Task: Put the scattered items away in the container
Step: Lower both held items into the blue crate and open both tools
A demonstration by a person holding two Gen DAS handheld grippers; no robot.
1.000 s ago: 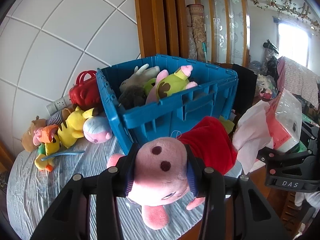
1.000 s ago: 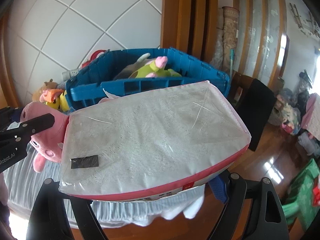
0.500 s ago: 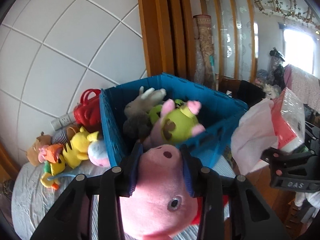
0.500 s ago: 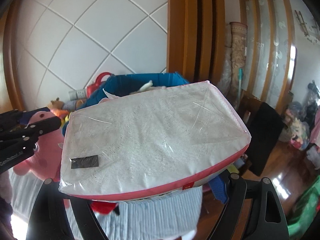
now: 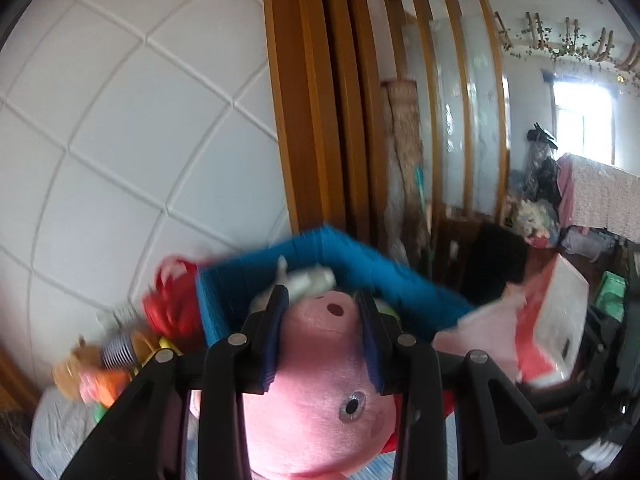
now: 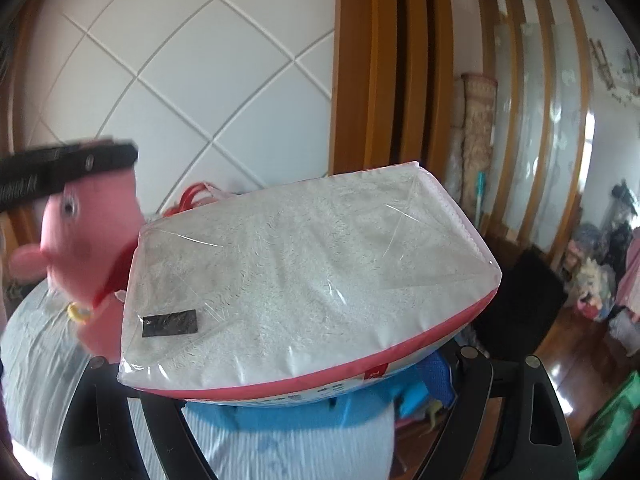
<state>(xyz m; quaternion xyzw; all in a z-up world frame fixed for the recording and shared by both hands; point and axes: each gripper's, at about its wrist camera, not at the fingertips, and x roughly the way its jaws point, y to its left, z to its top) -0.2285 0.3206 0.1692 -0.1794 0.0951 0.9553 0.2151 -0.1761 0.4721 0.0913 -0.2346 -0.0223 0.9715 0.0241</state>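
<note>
A pink pig plush (image 5: 320,392) in a red dress hangs head-first in my left gripper (image 5: 324,300). The jaws are closing, and the blue pads press on both sides of its snout. Just beyond it is the blue crate (image 5: 360,252), with a pale plush inside. In the right wrist view a white tissue pack (image 6: 304,272) in clear wrap with a pink band fills the middle. My right gripper (image 6: 288,360) is shut on it from below, its fingertips hidden under the pack. The pig (image 6: 92,216) hangs to the left of the pack, and the crate (image 6: 280,412) shows underneath.
A red bag (image 5: 172,304) and several blurred plush toys (image 5: 100,376) lie left of the crate on a grey striped cover (image 5: 56,428). A white tiled wall and a wooden partition (image 5: 312,100) stand behind. A black chair (image 5: 496,256) and clutter fill the right.
Both grippers have risen with their loads. The pig has come up off the cover to the crate's rim. The crate sits lower in both views.
</note>
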